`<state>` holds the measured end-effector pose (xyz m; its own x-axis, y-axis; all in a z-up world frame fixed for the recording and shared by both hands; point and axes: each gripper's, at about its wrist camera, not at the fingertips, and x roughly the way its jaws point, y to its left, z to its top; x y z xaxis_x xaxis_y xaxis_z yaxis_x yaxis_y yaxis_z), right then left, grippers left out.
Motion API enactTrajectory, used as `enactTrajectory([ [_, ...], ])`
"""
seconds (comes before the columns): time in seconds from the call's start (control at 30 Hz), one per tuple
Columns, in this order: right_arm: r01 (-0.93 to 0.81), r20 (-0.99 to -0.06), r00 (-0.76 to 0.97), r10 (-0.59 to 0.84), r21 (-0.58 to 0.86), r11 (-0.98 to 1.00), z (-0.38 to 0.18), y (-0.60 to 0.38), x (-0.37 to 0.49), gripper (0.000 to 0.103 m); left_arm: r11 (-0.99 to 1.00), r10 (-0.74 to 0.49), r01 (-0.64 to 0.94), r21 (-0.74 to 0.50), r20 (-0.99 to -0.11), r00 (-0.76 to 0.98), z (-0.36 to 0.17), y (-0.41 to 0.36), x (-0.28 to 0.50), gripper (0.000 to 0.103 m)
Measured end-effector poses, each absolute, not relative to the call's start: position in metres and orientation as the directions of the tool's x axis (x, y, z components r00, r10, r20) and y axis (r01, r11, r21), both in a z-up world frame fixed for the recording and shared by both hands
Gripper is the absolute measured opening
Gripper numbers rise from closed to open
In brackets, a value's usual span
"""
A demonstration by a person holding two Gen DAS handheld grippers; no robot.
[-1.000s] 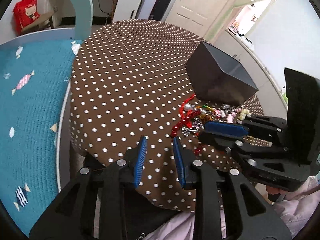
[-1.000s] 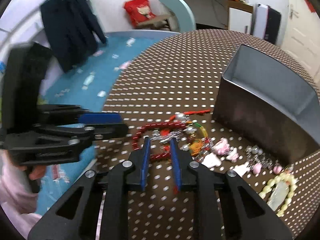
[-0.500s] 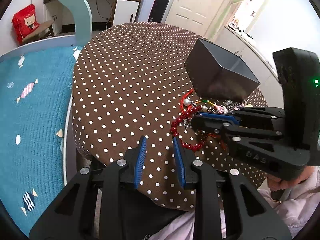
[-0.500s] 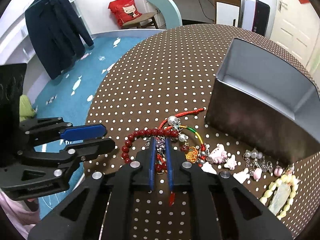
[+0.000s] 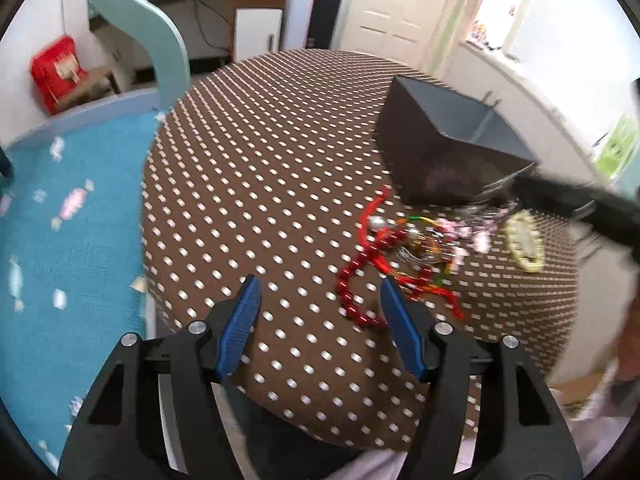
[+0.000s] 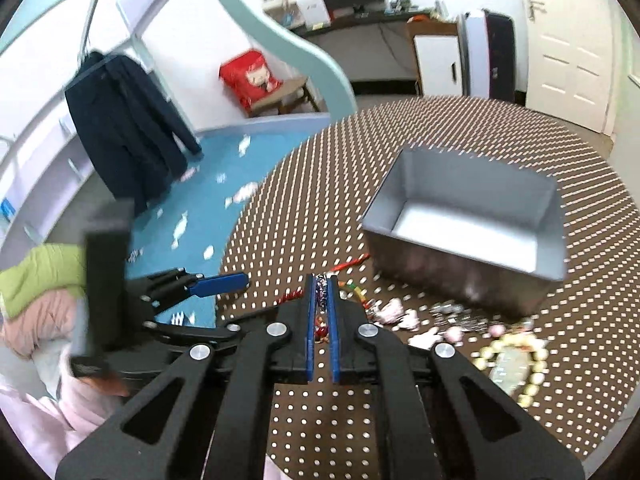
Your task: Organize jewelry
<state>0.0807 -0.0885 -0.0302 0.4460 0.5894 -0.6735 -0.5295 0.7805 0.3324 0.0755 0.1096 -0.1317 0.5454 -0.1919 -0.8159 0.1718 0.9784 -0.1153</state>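
Observation:
A pile of jewelry lies on the brown dotted table in front of a grey open box (image 5: 452,148), also in the right wrist view (image 6: 472,216). A red bead bracelet (image 5: 356,276) lies at the pile's left, a pale bead bracelet (image 5: 522,240) at its right. My left gripper (image 5: 320,304) is open and empty, just left of the red beads. My right gripper (image 6: 321,284) is shut on a small silvery beaded piece (image 6: 320,296) and is lifted above the pile. Pink charms (image 6: 400,314) and the pale bracelet (image 6: 512,364) stay on the table.
The round table (image 5: 260,160) ends close to me and at the left, above a blue patterned floor mat (image 5: 60,220). A pale curved chair back (image 5: 168,40) stands behind the table. A dark coat (image 6: 128,132) hangs at the far left.
My right gripper has closed on a piece from the pile and risen and swung away to the right. My left gripper has opened wider. The red bracelet now lies uncovered.

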Motion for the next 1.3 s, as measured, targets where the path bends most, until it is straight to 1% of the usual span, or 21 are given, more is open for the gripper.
enactTrajectory([
  [0.07, -0.511, -0.647, 0.486, 0.587, 0.335, 0.792, -0.018, -0.105, 0.076, 0.004, 0.976, -0.187, 0.197, -0.092, -0.819, 0.543, -0.132, 0.102, 0.077, 0.061],
  [0.1, -0.505, -0.637, 0.499, 0.587, 0.337, 0.795, -0.016, -0.110, 0.074, 0.004, 0.975, -0.188, 0.207, -0.087, -0.821, 0.539, -0.133, 0.099, 0.079, 0.058],
  [0.13, -0.494, -0.619, 0.520, 0.588, 0.344, 0.799, -0.010, -0.121, 0.070, 0.004, 0.973, -0.178, 0.220, -0.069, -0.829, 0.531, -0.135, 0.094, 0.081, 0.051],
  [0.2, -0.476, -0.598, 0.554, 0.579, 0.343, 0.810, -0.003, -0.135, 0.065, 0.004, 0.972, -0.130, 0.236, 0.000, -0.834, 0.536, -0.139, 0.085, 0.082, 0.044],
  [0.23, -0.462, -0.594, 0.570, 0.567, 0.339, 0.820, -0.001, -0.140, 0.064, 0.004, 0.968, -0.110, 0.247, 0.035, -0.828, 0.549, -0.139, 0.080, 0.082, 0.038],
  [0.27, -0.447, -0.590, 0.585, 0.556, 0.337, 0.828, 0.000, -0.147, 0.062, 0.004, 0.966, -0.124, 0.257, 0.025, -0.829, 0.546, -0.140, 0.078, 0.083, 0.023],
  [0.3, -0.436, -0.588, 0.593, 0.550, 0.340, 0.833, -0.002, -0.151, 0.064, 0.004, 0.968, -0.112, 0.249, 0.033, -0.831, 0.545, -0.139, 0.076, 0.084, 0.011],
  [0.33, -0.419, -0.589, 0.601, 0.541, 0.344, 0.840, -0.003, -0.156, 0.065, 0.004, 0.971, -0.072, 0.230, 0.069, -0.829, 0.555, -0.139, 0.073, 0.085, 0.007],
  [0.43, -0.384, -0.600, 0.603, 0.526, 0.360, 0.850, -0.015, -0.172, 0.066, 0.004, 0.972, -0.061, 0.220, 0.078, -0.824, 0.564, -0.141, 0.071, 0.086, 0.007],
  [0.53, -0.355, -0.621, 0.589, 0.518, 0.377, 0.855, -0.027, -0.182, 0.070, 0.004, 0.979, -0.119, 0.201, -0.010, -0.834, 0.538, -0.139, 0.080, 0.092, 0.007],
  [0.7, -0.351, -0.615, 0.585, 0.529, 0.395, 0.849, -0.026, -0.194, 0.071, 0.004, 0.981, -0.160, 0.179, -0.070, -0.816, 0.555, -0.124, 0.088, 0.090, 0.007],
  [0.83, -0.357, -0.606, 0.593, 0.531, 0.393, 0.847, -0.022, -0.197, 0.073, 0.004, 0.975, -0.204, 0.198, -0.104, -0.777, 0.596, -0.101, 0.086, 0.083, 0.007],
  [1.07, -0.393, -0.585, 0.600, 0.546, 0.379, 0.838, -0.009, -0.200, 0.075, 0.005, 0.968, -0.223, 0.235, -0.087, -0.729, 0.647, -0.062, 0.063, 0.076, 0.007],
  [1.3, -0.417, -0.564, 0.632, 0.532, 0.332, 0.846, 0.009, -0.202, 0.079, 0.004, 0.964, -0.237, 0.257, -0.071, -0.666, 0.707, -0.023, 0.058, 0.083, 0.007],
])
